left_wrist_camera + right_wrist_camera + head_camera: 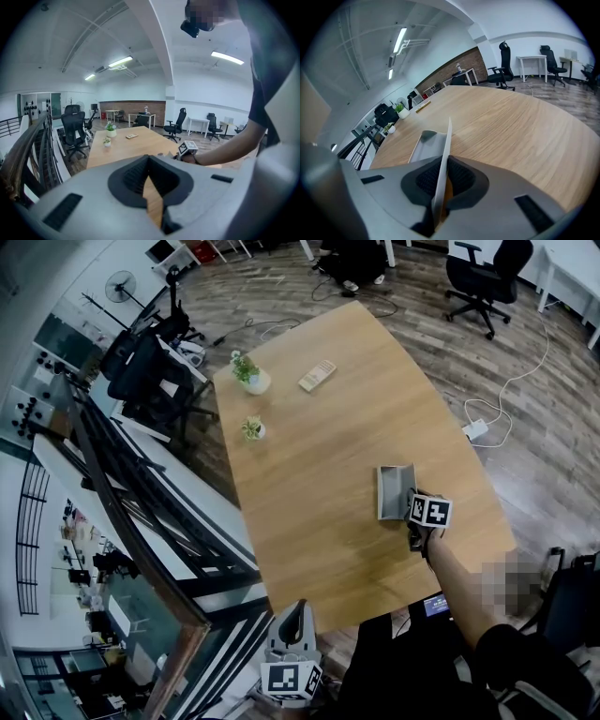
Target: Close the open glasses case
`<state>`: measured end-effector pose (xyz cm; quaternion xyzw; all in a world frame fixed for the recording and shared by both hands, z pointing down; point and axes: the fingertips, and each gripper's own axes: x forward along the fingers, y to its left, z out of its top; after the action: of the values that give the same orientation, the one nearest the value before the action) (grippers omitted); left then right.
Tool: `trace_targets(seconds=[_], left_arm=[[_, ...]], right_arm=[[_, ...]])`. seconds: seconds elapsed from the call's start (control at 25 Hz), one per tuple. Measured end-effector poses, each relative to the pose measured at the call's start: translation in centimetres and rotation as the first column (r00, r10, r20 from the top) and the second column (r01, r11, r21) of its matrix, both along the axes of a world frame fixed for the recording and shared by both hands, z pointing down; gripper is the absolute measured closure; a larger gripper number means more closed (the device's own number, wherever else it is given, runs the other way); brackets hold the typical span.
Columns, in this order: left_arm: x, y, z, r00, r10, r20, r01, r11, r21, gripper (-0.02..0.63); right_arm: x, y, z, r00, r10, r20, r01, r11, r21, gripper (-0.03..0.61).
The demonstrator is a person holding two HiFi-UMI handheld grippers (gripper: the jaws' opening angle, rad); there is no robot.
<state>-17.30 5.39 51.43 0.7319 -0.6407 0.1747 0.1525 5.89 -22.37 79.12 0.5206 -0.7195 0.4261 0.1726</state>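
The open grey glasses case [392, 491] lies on the wooden table [319, 484] near its right front edge, with its lid standing upright. My right gripper [412, 506] reaches it from the front right. In the right gripper view the thin lid [446, 140] runs edge-on between the pads, and the right gripper [445, 164] is shut on it; the case's tray [423, 146] lies to the left. My left gripper [293, 617] hangs off the table's front edge near the person's body. It is shut [149, 161] and holds nothing.
Two small potted plants [251, 374] [253, 428] and a flat remote-like object [317, 375] sit at the table's far end. A black railing [122, 521] runs along the left. Office chairs [483, 273] and a power strip [475, 430] stand on the floor beyond.
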Motion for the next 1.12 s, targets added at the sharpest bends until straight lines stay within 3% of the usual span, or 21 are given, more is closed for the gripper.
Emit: trace_targets(seconds=[0.16,0.32,0.44,0.52,0.6,0.68,0.88,0.96,1.04,1.12], left_arm=[[0.0,0.2,0.1,1.0,0.001,-0.002,-0.001,1.0,0.001,0.612],[0.0,0.3,0.3,1.0,-0.006,-0.001,0.006,1.0,0.004,0.614],[-0.1,0.3,0.3,1.0,-0.006,-0.001,0.006,1.0,0.007,0.613],[-0.1,0.4,0.2,1.0,-0.002,-0.001,0.002,1.0,0.007,0.614],[-0.1,0.4,0.2,1.0,-0.001,-0.002,0.001,1.0,0.004,0.612],[0.0,0.4,0.2,1.0,0.0,-0.003,0.0,1.0,0.003,0.613],[0.3,0.1,0.3,1.0,0.002,-0.007,-0.002,1.0,0.004,0.614],[0.3,0.0,0.5,1.0,0.007,-0.007,-0.007,1.0,0.0,0.613],[0.2,0.1,0.6,1.0,0.009,-0.005,-0.009,1.0,-0.007,0.612],[0.4,0.2,0.7,1.0,0.008,-0.008,-0.008,1.0,-0.011,0.614]], right_arm=[[0.1,0.1,-0.1,0.999,-0.016,-0.039,0.016,1.0,0.001,0.549],[0.1,0.0,-0.2,0.983,-0.077,-0.165,0.08,0.997,0.01,0.549],[-0.3,0.0,-0.5,0.94,-0.164,-0.3,0.172,0.985,-0.001,0.549],[-0.8,-0.2,-1.1,0.877,-0.24,-0.416,0.261,0.965,-0.006,0.549],[-1.2,-0.2,-1.5,0.784,-0.307,-0.539,0.347,0.937,-0.029,0.549],[-1.5,-0.1,-1.7,0.662,-0.357,-0.659,0.428,0.902,-0.058,0.549],[-2.4,0.4,-2.0,0.254,-0.388,-0.886,0.61,0.775,-0.164,0.539],[-2.8,0.8,-2.0,0.122,-0.39,-0.913,0.648,0.728,-0.225,0.526],[-3.6,1.6,-1.8,0.035,-0.41,-0.911,0.679,0.679,-0.279,0.514],[-4.0,2.6,-1.5,-0.015,-0.447,-0.894,0.709,0.626,-0.325,0.467]])
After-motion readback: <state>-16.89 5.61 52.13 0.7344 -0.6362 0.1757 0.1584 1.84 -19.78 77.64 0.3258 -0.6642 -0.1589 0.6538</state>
